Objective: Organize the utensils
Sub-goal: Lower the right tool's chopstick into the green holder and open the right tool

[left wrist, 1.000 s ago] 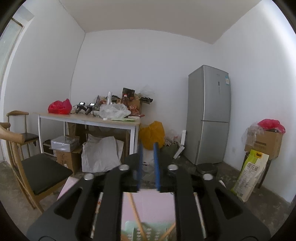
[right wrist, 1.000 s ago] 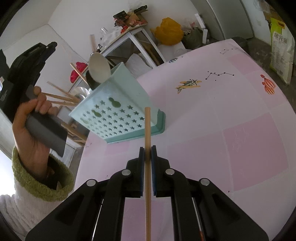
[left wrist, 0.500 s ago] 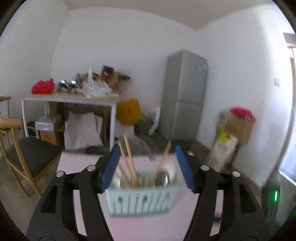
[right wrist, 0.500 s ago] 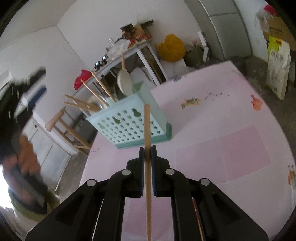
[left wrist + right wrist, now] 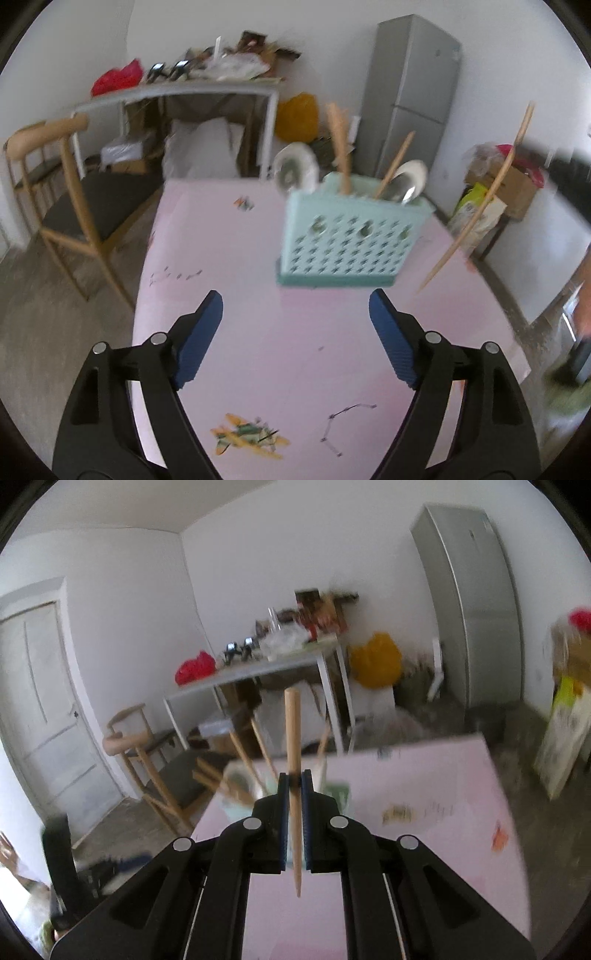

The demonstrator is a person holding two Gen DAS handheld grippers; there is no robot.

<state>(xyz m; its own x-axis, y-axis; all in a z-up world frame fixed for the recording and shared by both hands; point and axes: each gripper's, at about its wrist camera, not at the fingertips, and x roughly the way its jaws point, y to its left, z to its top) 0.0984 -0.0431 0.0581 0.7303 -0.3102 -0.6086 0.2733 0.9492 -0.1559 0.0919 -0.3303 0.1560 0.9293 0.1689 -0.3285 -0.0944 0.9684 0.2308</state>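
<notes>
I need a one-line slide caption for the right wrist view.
Right gripper shut on a wooden chopstick, above the pink table.

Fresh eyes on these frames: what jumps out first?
The mint caddy standing mid-table on the pink tabletop, bristling with chopsticks and spoons. Next, the single chopstick clamped in the right gripper, which points toward the caddy, while the left gripper hangs open in front of it.
</notes>
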